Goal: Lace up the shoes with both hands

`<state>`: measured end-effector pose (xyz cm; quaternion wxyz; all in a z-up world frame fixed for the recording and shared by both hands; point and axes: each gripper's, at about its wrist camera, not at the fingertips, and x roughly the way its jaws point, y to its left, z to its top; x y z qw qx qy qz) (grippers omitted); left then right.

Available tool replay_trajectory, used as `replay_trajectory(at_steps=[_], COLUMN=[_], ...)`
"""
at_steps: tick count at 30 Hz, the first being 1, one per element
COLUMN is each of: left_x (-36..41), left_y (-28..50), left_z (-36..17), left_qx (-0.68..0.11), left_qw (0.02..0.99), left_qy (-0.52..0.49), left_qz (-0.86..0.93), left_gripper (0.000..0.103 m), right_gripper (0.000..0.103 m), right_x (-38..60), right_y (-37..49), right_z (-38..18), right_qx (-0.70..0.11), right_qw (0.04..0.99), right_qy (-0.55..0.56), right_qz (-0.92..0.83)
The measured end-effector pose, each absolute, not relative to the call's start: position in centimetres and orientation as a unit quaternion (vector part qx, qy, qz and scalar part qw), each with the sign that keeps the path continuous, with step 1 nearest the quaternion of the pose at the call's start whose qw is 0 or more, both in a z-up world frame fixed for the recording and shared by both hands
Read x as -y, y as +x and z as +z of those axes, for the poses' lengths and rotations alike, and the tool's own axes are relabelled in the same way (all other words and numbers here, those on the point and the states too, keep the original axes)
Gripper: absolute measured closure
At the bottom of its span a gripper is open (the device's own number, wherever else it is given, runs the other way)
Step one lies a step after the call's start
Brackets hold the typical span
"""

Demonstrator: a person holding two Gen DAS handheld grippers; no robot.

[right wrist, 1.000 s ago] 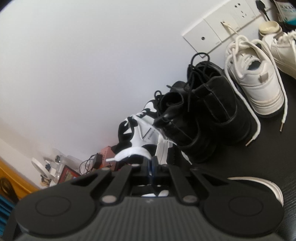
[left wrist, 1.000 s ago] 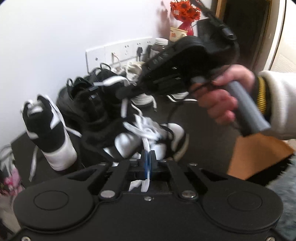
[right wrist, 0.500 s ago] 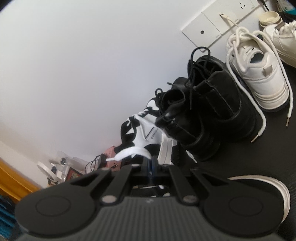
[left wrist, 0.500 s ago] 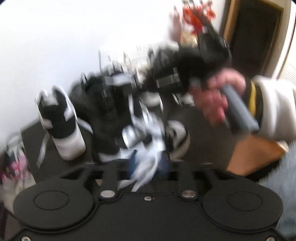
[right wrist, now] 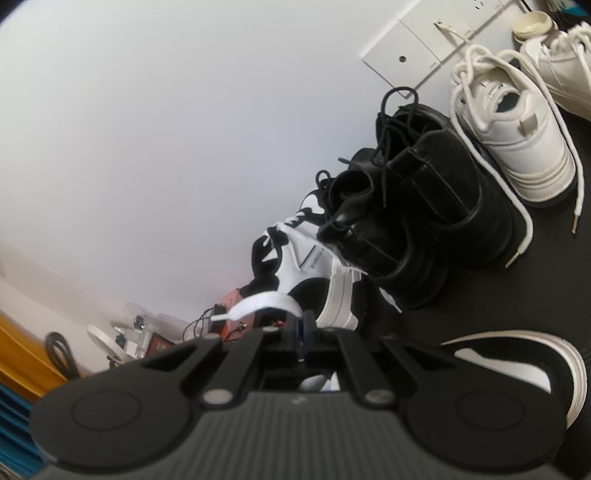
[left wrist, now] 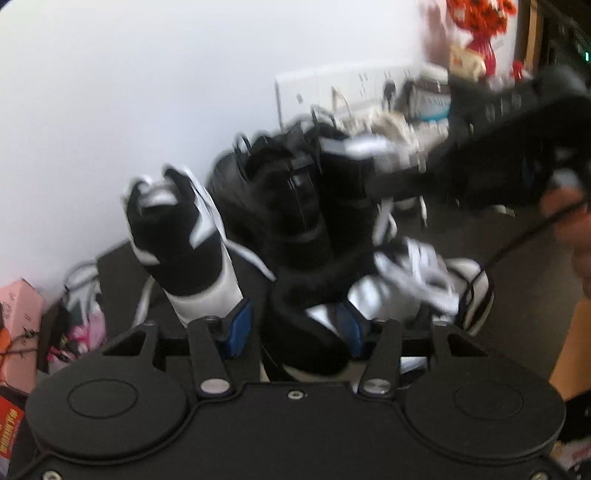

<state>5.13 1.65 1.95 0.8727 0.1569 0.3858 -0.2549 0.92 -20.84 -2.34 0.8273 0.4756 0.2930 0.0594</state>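
A black-and-white sneaker (left wrist: 406, 288) lies on the dark table just ahead of my left gripper (left wrist: 295, 325). Its jaws stand apart and are closing, with the shoe's black heel collar between the blue pads (left wrist: 242, 326); a gap shows on the left side. My right gripper (right wrist: 304, 325) is shut on the white lace (right wrist: 266, 302), whose end curls out to the left. In the left wrist view the right gripper (left wrist: 517, 155) hangs at the upper right, held by a hand, with the lace (left wrist: 354, 146) sticking out of its tip. The same sneaker (right wrist: 517, 369) shows at the lower right.
A second black-and-white sneaker (left wrist: 184, 240) stands heel-up at the left. Black boots (right wrist: 424, 206) and white sneakers (right wrist: 509, 122) line the wall under a socket plate (right wrist: 424, 48). Red flowers (left wrist: 476, 22) stand at the back right. Boxes and cables (left wrist: 22, 314) crowd the left edge.
My left gripper has let go of the white lace, opened, and dipped forward over the sneaker's heel. The right gripper has kept still with the lace in it.
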Motion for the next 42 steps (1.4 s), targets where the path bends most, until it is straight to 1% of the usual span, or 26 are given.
replay_trajectory(at_steps=[6, 10, 13, 16, 19, 20, 21, 23, 25, 26, 27, 32, 37, 42], left_x=[-2.1, -2.0, -2.0, -2.2, -2.4, -2.4, -2.5, -2.5, -2.5, -2.5, -2.5, -2.8, -3.6, -4.5], left_y=[4.5, 4.5, 4.6, 4.6, 4.8, 4.9, 4.9, 4.8, 4.8, 4.8, 4.8, 4.6, 4.6, 4.6], left_z=[2.1, 2.0, 2.0, 2.0, 2.0, 2.0, 2.0, 2.0, 2.1, 2.1, 2.1, 2.3, 2.6, 2.8], left_qx=[-0.389, -0.388, -0.389, -0.390, -0.396, -0.397, -0.397, -0.398, -0.400, -0.403, -0.407, -0.420, -0.448, -0.482], left_qw=[0.869, 0.870, 0.870, 0.870, 0.870, 0.870, 0.869, 0.869, 0.869, 0.867, 0.866, 0.860, 0.845, 0.823], left_qy=[0.162, 0.161, 0.160, 0.155, 0.143, 0.141, 0.140, 0.140, 0.137, 0.133, 0.129, 0.118, 0.088, 0.050], left_qz=[-0.259, -0.258, -0.259, -0.258, -0.257, -0.258, -0.259, -0.259, -0.259, -0.260, -0.261, -0.265, -0.280, -0.296], left_gripper=[0.053, 0.053, 0.053, 0.053, 0.052, 0.052, 0.052, 0.051, 0.050, 0.047, 0.045, 0.044, 0.043, 0.040], right_gripper=[0.100, 0.100, 0.100, 0.100, 0.095, 0.082, 0.049, 0.017, 0.016, 0.014, 0.012, 0.008, 0.006, 0.005], right_x=[20.8, 21.6, 22.1, 21.5, 20.3, 20.0, 19.8, 19.7, 19.9, 20.2, 20.6, 22.8, 23.8, 22.1], right_y=[0.6, 0.3, 0.2, 0.7, 1.4, 1.6, 1.7, 1.3, 0.6, 0.1, -0.5, -4.1, -8.2, -10.6], right_z=[-2.1, -1.0, 0.6, 1.4, 1.2, 1.0, 0.8, 0.5, 0.4, 0.3, 0.3, -0.9, -2.4, -3.0], right_qx=[-0.279, -0.240, -0.217, -0.239, -0.299, -0.321, -0.339, -0.360, -0.365, -0.366, -0.368, -0.372, -0.397, -0.421], right_qw=[0.828, 0.826, 0.835, 0.856, 0.866, 0.866, 0.864, 0.864, 0.868, 0.868, 0.867, 0.858, 0.844, 0.846], right_qy=[0.483, 0.507, 0.502, 0.456, 0.400, 0.383, 0.371, 0.351, 0.337, 0.334, 0.332, 0.340, 0.341, 0.320], right_qz=[0.056, 0.054, 0.058, 0.056, 0.025, 0.016, 0.007, -0.016, -0.030, -0.037, -0.049, -0.101, -0.119, -0.074])
